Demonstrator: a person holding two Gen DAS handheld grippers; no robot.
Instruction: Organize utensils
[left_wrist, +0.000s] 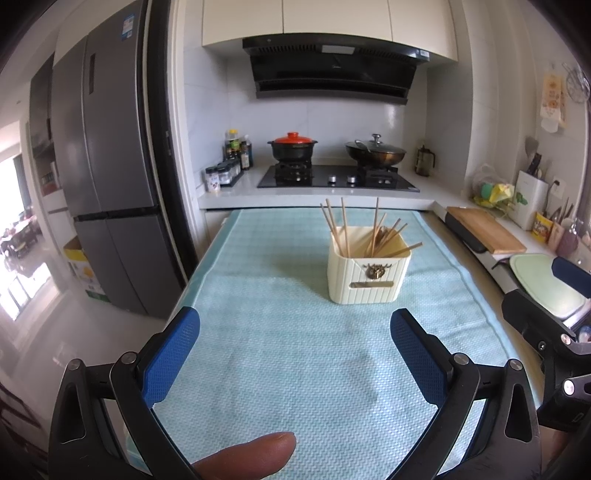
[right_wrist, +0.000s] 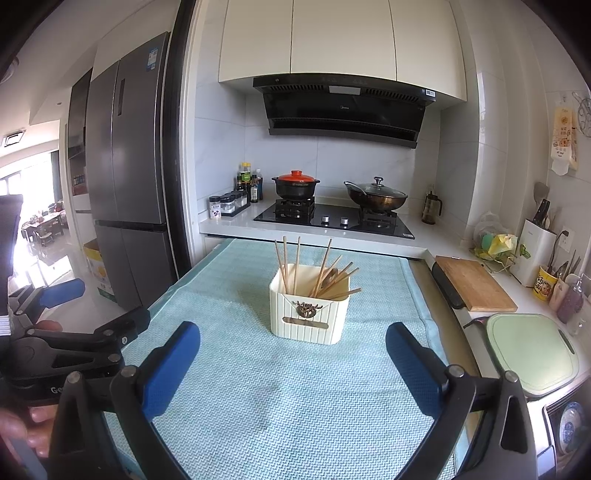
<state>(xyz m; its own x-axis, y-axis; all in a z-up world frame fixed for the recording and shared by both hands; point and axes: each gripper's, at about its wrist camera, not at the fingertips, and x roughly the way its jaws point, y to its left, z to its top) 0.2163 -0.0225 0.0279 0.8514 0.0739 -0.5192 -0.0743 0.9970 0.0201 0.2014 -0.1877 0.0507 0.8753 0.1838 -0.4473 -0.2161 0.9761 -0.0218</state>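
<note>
Grippers first, nearest the cameras. Left gripper (left_wrist: 295, 354) hangs over the near end of the teal mat (left_wrist: 280, 369), blue pads spread wide apart, nothing between them. A thumb tip (left_wrist: 255, 456) shows at the bottom edge of the left wrist view. Right gripper (right_wrist: 293, 363) is the same: jaws released, nothing held, hovering above the near mat. Each gripper appears at the edge of the other's view, side by side.

Mid mat: bare cloth, no loose utensils visible on it in either view.

Farther on, right of centre on the mat, a cream ribbed holder (left_wrist: 368, 273) stands upright. Wooden chopsticks (left_wrist: 373, 230) stick out of it, fanned and leaning at mixed angles; something like a wooden spoon (right_wrist: 330, 277) sits among them, hard to tell.

Beyond that: stove (left_wrist: 338, 179) with a red-lidded pot (left_wrist: 293, 146) and a lidded wok (left_wrist: 376, 151).

Judgement: the task looks finished or nearly so, since everything seen is already in the holder. Possibly left: straightening the splayed chopsticks.
</note>
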